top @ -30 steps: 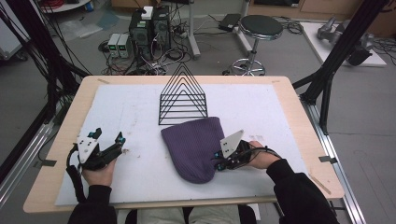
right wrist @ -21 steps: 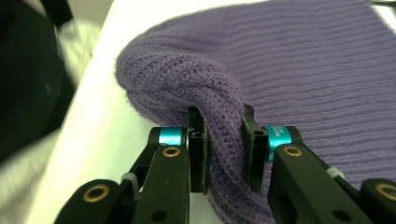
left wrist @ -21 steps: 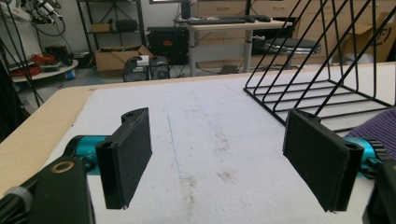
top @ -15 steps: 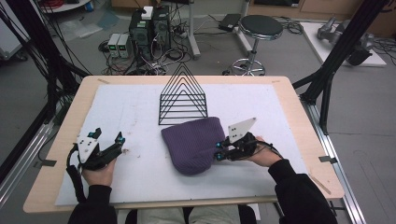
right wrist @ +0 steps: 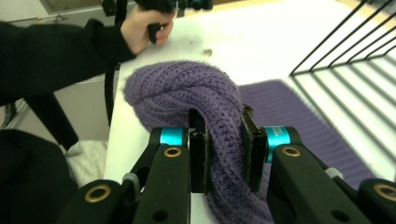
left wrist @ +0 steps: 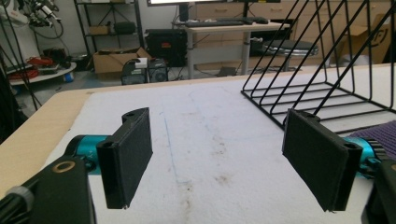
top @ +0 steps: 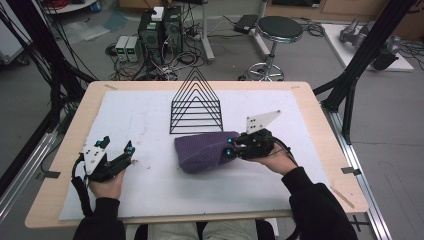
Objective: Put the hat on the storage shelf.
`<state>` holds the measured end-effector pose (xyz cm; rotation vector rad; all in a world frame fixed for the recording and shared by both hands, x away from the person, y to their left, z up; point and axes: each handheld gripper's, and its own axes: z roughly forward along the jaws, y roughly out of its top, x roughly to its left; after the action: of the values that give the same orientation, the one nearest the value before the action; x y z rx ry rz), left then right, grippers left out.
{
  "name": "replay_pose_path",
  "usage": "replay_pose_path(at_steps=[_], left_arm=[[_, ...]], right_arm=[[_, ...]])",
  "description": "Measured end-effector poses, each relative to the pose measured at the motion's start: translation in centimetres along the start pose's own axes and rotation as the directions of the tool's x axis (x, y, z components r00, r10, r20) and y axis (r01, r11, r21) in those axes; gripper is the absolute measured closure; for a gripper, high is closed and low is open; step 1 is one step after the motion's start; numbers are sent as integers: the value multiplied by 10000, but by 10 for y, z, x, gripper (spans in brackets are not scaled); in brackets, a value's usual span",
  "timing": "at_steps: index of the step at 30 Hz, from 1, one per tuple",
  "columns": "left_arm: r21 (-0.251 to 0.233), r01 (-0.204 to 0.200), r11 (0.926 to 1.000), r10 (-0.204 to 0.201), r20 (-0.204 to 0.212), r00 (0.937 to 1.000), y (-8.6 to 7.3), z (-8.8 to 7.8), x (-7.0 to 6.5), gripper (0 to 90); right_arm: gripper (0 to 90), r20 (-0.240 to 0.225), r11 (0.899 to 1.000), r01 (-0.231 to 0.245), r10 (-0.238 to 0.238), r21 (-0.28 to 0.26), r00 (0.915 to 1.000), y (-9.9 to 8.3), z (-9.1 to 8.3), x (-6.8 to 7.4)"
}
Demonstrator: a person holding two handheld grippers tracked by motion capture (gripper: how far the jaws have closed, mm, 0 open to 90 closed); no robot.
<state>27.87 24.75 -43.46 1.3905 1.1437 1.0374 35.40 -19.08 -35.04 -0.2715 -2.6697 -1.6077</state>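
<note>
Jaws of right gripper (right wrist: pixel 223 147) pinch purple beanie (right wrist: pixel 187 93) (folded edge).

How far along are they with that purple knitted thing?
Done: the right tongs are clamped on a bunched fold of the purple knit hat, lifting its edge. In hand: folding or moving it. Left: the left tongs wait open, and the wire rack holds nothing.
</note>
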Motion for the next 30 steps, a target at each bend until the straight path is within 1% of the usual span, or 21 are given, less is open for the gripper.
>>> replay_pose_path(at_steps=[2, 4, 5, 6, 7, 8, 9, 11, 14, 16, 17, 19, 20, 21, 22, 23, 24, 25, 26, 28, 30], left_arm=[[-79, 11, 10000, -11, 96, 10000, 1, 0, 0, 244], [-223, 34, 9997, -30, 199, 9998, 2, -1, -1, 248], [-278, 54, 9996, -47, 274, 9996, 3, -1, -2, 248], [-315, 76, 9995, -64, 384, 9992, 3, 0, -3, 249], [-328, 78, 9994, -63, 449, 9990, 4, 0, -4, 249], [-337, 84, 9994, -67, 514, 9987, 4, 0, -5, 249], [-355, 84, 9993, -63, 584, 9983, 4, 0, -6, 250], [-373, 91, 9993, -62, 765, 9970, 4, 0, -7, 250], [-418, 30, 9991, 11, 977, 9952, 5, -1, -11, 250], [-543, 346, 9979, -281, 1161, 9928, 7, -1, -11, 250], [-683, 603, 9958, -512, 1276, 9905, 8, -2, -10, 250], [-804, 728, 9941, -608, 1422, 9880, 10, -3, -9, 250], [-838, 719, 9939, -590, 1477, 9873, 11, -3, -8, 250], [-877, 747, 9933, -599, 1606, 9852, 11, -3, -8, 250], [-938, 849, 9920, -672, 1777, 9818, 12, -3, -7, 247], [-948, 897, 9915, -702, 1922, 9788, 13, -3, -7, 247], [-979, 940, 9907, -717, 2108, 9749, 14, -3, -7, 244], [-1003, 945, 9905, -694, 2301, 9707, 15, -2, -7, 238], [-1022, 938, 9903, -659, 2482, 9665, 16, -2, -7, 230], [-1048, 1001, 9894, -667, 2837, 9566, 19, -1, -7, 222], [-1020, 1086, 9888, -711, 3175, 9456, 20, 0, -7, 212]], right_arm=[[775, 143, 9996, -98, 102, -267, 9998, 9, -3, 2], [776, 289, 9984, -43, 59, -558, 9996, 18, -6, 4], [776, 289, 9984, -43, 59, -558, 9996, 18, -6, 4], [776, 353, 9975, -61, 86, -700, 9993, 21, -7, 5], [776, 458, 9950, -80, 127, -1000, 9989, 27, -10, 6], [776, 458, 9950, -80, 127, -1000, 9989, 27, -10, 6], [776, 651, 9915, -6, 92, -1299, 9978, 32, -13, 7], [776, 803, 9872, 58, 71, -1594, 9967, 36, -16, 8], [775, 863, 9799, 80, 94, -1993, 9962, 44, -21, 8], [775, 910, 9781, 109, 82, -2081, 9958, 47, -22, 9], [775, 1001, 9745, 138, 89, -2238, 9949, 54, -25, 10], [775, 1050, 9734, 191, 51, -2285, 9945, 57, -26, 11], [775, 1188, 9710, 284, 0, -2372, 9929, 62, -28, 12], [775, 1210, 9693, 325, -28, -2437, 9926, 65, -29, 13], [775, 1294, 9636, 449, -109, -2634, 9915, 72, -33, 15], [775, 1294, 9636, 449, -109, -2634, 9915, 72, -33, 15], [775, 1304, 9609, 472, -116, -2728, 9914, 74, -34, 15], [775, 1312, 9549, 524, -142, -2922, 9913, 80, -38, 15], [774, 1355, 9518, 588, -183, -3011, 9906, 83, -40, 15], [774, 1371, 9496, 616, -199, -3075, 9904, 86, -42, 15], [774, 1431, 9429, 667, -205, -3264, 9895, 91, -46, 14]])
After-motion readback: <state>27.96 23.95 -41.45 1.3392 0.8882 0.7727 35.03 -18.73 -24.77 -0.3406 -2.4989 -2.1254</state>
